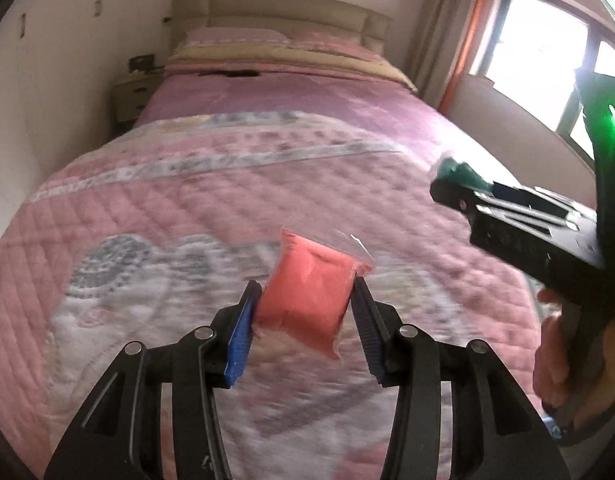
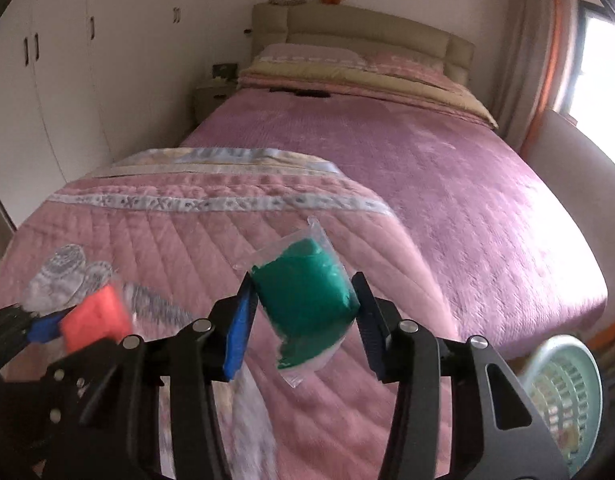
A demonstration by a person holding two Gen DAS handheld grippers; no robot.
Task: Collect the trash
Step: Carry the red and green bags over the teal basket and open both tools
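A coral-red packet in clear plastic point(image 1: 307, 296) is pinched between the blue pads of my left gripper point(image 1: 305, 282), which is shut on it above the pink quilt. My right gripper point(image 2: 303, 280) is shut on a green packet in a clear bag point(image 2: 307, 300), also held over the bed. In the left wrist view the right gripper point(image 1: 443, 188) reaches in from the right, the green packet point(image 1: 461, 172) at its tip and a person's hand point(image 1: 563, 360) on its handle. In the right wrist view the red packet point(image 2: 95, 316) shows at the lower left.
A bed with a pink quilted cover point(image 2: 227, 248) and a mauve blanket point(image 2: 427, 184) fills both views. A pale green slatted basket point(image 2: 563, 384) stands on the floor off the bed's right corner. Wardrobe doors point(image 2: 47, 100) line the left wall, with a nightstand point(image 2: 211, 100) beside the headboard.
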